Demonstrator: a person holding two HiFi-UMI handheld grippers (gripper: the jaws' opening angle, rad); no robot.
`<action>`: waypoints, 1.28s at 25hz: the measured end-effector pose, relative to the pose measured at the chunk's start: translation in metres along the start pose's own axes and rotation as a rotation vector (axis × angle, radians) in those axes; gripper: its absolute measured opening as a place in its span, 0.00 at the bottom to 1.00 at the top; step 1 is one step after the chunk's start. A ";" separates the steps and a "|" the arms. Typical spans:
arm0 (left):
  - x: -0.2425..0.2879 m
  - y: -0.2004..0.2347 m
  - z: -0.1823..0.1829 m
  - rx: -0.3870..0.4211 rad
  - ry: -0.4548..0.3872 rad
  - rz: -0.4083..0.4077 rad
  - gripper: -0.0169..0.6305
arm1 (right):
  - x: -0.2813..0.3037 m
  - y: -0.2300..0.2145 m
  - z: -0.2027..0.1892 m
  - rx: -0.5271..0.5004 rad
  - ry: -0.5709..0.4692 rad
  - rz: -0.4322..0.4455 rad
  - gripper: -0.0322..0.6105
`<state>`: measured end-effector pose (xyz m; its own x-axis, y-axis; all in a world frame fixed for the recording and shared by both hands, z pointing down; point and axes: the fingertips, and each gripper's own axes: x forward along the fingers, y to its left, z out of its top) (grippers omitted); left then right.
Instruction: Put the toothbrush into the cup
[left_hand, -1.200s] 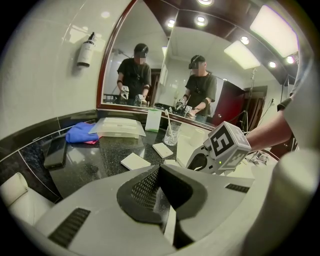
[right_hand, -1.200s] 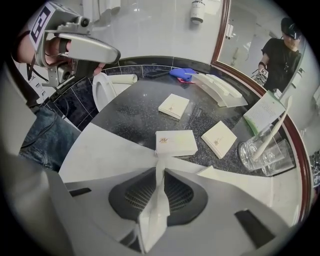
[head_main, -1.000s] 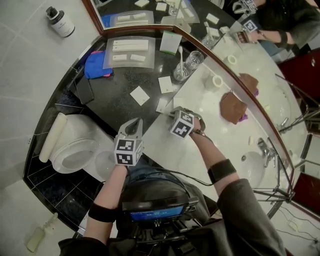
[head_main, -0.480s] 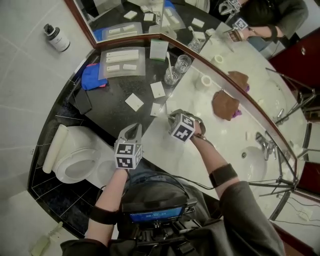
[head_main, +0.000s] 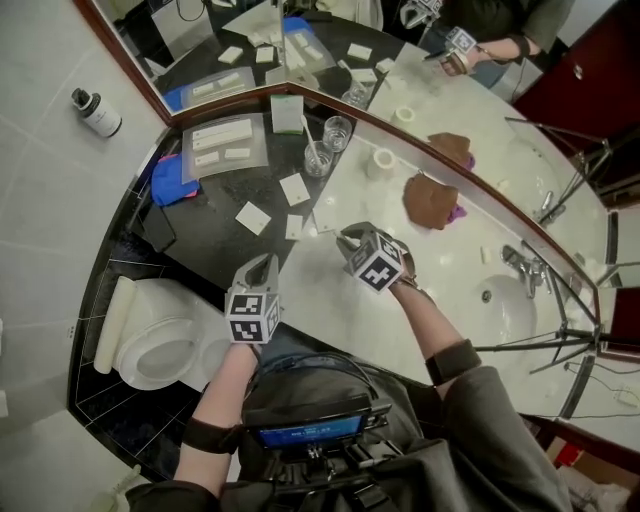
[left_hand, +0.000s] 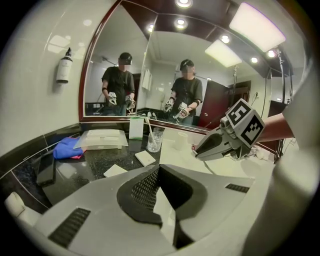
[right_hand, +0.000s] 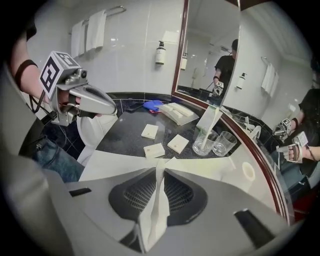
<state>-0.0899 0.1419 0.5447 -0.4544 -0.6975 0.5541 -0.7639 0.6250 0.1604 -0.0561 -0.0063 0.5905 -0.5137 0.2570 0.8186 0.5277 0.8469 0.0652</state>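
Note:
A white toothbrush stands in a clear glass cup on the black counter, next to a second, empty glass. The same cup is at the back in the head view, and the left gripper view shows the cup ahead. My right gripper is shut on a thin white wrapper and hangs above the white counter, well short of the cup. My left gripper is shut, near the counter's front edge. A pale sliver shows between its pads; I cannot tell what it is.
Small white packets lie on the black counter, with a clear tray, a blue cloth and a black phone. A brown cloth and a white ring lie by the mirror. A faucet is right, a toilet left.
My right gripper has lifted off the white counter and rolled, still holding the wrapper. The left gripper has risen a little. The head view has swung, so the counter sits lower left.

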 end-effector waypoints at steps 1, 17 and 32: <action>0.001 -0.003 0.002 0.006 -0.001 -0.006 0.03 | -0.007 -0.002 0.000 0.015 -0.019 -0.012 0.16; 0.016 -0.063 0.026 0.128 -0.007 -0.137 0.03 | -0.138 -0.035 -0.009 0.310 -0.423 -0.270 0.16; 0.049 -0.093 0.042 0.209 0.009 -0.234 0.03 | -0.181 -0.061 -0.034 0.533 -0.649 -0.382 0.16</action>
<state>-0.0607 0.0343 0.5225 -0.2516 -0.8100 0.5297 -0.9254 0.3616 0.1134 0.0280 -0.1202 0.4581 -0.9525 -0.0098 0.3044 -0.0544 0.9889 -0.1382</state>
